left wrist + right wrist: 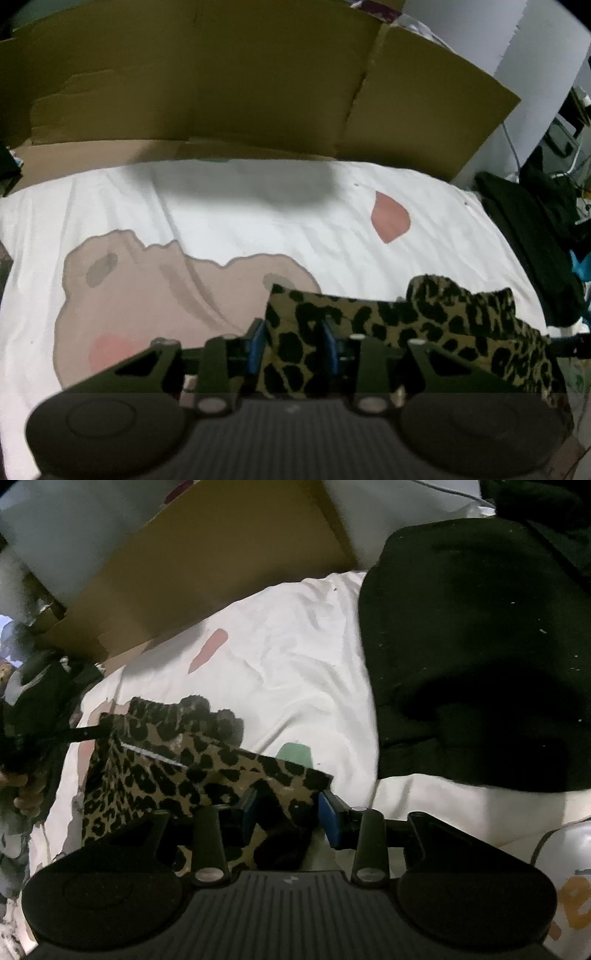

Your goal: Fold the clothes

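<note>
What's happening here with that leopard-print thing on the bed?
A person is folding clothes with a pair of hand-held tongs, one in each hand. The left tongs and the right tongs each have an end of the leopard-print garment between their blue pads, stretching it over the white cartoon-print sheet. A dark garment lies to one side, and a cardboard box stands behind.

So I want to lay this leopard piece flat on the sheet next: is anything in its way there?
Nothing visible on the white sheet ahead of the leopard-print garment. The black clothing pile sits off to the right and the cardboard stands at the far edge, both clear of the open middle.
</note>
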Action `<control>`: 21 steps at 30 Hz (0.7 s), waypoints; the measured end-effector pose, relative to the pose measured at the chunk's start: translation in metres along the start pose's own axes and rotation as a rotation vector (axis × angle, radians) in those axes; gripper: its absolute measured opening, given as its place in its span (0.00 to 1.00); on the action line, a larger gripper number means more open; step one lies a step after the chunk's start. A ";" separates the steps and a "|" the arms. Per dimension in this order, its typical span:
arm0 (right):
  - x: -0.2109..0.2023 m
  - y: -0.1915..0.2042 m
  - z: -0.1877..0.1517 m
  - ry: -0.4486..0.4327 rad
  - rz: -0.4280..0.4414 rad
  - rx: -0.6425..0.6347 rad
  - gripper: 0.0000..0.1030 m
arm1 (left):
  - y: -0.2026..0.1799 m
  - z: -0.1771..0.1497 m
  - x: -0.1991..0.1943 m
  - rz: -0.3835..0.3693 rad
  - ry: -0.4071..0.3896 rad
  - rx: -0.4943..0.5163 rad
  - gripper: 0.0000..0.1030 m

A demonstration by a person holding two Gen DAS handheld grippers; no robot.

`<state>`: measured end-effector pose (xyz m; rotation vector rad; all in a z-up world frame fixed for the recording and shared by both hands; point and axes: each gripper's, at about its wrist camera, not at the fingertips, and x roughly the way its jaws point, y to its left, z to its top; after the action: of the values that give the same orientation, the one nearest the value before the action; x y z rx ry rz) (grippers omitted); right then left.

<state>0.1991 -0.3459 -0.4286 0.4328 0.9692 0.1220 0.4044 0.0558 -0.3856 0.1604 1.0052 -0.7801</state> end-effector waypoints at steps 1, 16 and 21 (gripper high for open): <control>0.000 0.000 0.000 -0.002 -0.002 -0.003 0.17 | 0.001 0.000 0.001 -0.002 0.002 -0.004 0.20; -0.003 0.005 0.006 -0.042 -0.063 -0.041 0.01 | 0.001 0.004 0.011 0.024 -0.022 0.014 0.04; 0.000 0.005 0.007 -0.036 -0.091 -0.043 0.01 | -0.001 0.003 0.019 0.043 0.004 0.039 0.17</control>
<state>0.2049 -0.3432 -0.4231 0.3502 0.9474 0.0526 0.4117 0.0436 -0.3987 0.2169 0.9880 -0.7605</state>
